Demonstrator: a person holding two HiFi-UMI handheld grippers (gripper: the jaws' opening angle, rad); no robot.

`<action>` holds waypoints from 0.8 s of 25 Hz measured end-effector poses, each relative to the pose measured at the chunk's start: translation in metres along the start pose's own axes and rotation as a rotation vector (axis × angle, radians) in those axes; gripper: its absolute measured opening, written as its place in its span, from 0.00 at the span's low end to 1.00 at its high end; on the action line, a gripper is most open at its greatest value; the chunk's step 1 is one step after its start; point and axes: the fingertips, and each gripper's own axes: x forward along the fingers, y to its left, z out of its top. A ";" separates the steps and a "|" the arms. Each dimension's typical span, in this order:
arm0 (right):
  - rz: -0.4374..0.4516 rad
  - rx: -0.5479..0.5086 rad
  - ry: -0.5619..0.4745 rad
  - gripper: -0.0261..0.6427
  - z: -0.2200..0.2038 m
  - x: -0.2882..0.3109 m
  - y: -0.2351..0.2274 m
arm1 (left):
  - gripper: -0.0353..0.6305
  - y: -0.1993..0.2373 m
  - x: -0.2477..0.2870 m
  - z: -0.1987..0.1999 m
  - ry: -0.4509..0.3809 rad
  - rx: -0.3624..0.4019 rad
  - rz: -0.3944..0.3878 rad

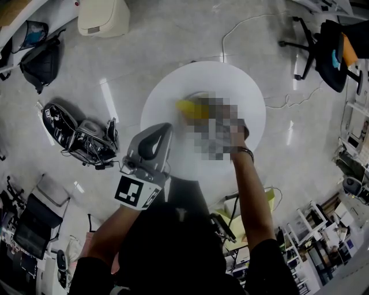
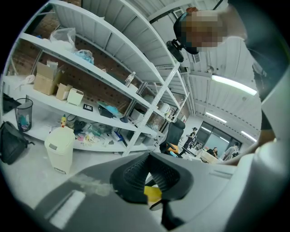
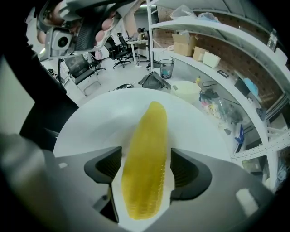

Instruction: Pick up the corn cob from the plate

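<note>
The corn cob (image 3: 144, 163) lies lengthwise between the jaws of the right gripper (image 3: 146, 167), its narrow tip pointing to about 12 o'clock in the right gripper view. The jaws are spread, one ribbed pad (image 3: 105, 166) at the cob's 9 o'clock and the other at its 3 o'clock. Both sit just beside it, with a sliver of white showing on the 3 o'clock side, so the cob is flanked rather than clamped. It rests on a white plate (image 3: 116, 192) (hard to tell from the round white table (image 1: 242, 109) beneath, white on white).

In the head view the cob's yellow end shows near the table's centre. The right hand (image 1: 237, 136) is at its 4 o'clock.

The left gripper (image 2: 149, 179) has its jaws pressed together with nothing held. A bit of yellow shows beyond them, low in the left gripper view. From above, this gripper hangs over the table's edge at the cob's 7 o'clock. A cream bin (image 1: 102, 16) stands on the floor toward 11 o'clock.
</note>
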 end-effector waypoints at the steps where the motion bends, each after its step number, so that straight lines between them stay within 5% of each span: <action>1: 0.001 0.001 0.001 0.56 0.000 0.000 0.000 | 0.05 0.000 0.000 0.000 0.000 0.000 -0.001; 20: 0.020 -0.004 -0.030 0.41 0.005 -0.001 0.012 | 0.05 0.001 -0.003 -0.003 -0.006 -0.009 -0.005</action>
